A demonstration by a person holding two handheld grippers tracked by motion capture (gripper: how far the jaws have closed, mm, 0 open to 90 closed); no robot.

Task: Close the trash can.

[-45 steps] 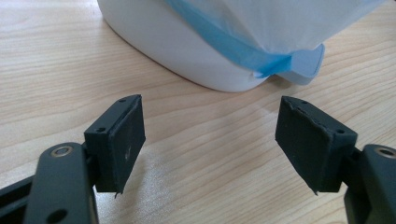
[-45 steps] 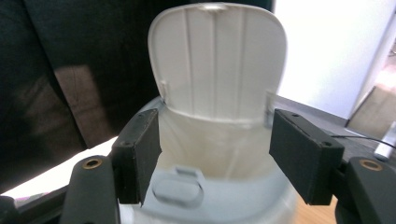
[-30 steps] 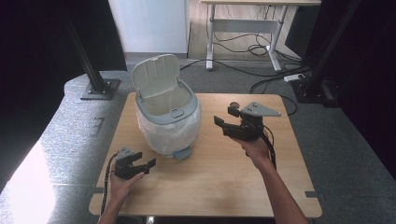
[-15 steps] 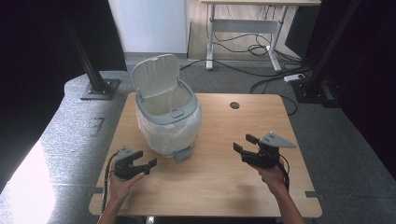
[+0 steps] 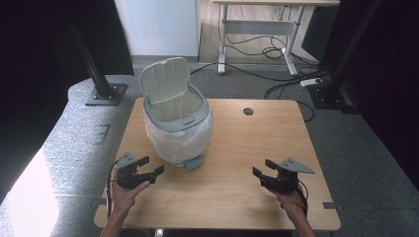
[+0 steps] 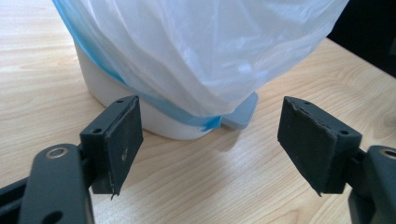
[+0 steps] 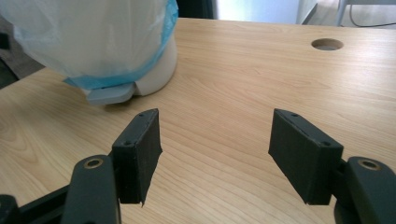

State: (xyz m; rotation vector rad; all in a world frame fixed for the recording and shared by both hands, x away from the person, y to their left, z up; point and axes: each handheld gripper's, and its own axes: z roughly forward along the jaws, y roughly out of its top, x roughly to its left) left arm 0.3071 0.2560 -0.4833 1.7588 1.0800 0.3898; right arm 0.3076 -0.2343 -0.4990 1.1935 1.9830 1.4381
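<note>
Both grippers open and empty beside the lined bin

The bin stands on the table left of centre, lid tipped up, a white bag draped over its sides and a pale pedal at its foot. The left gripper sits near the front left corner with its jaws wide apart, pointing at the base of the bin, near it but touching nothing. The right gripper rests low at the front right, well apart from the bin, jaws also wide with only bare wood between them; its pads hold nothing
</note>
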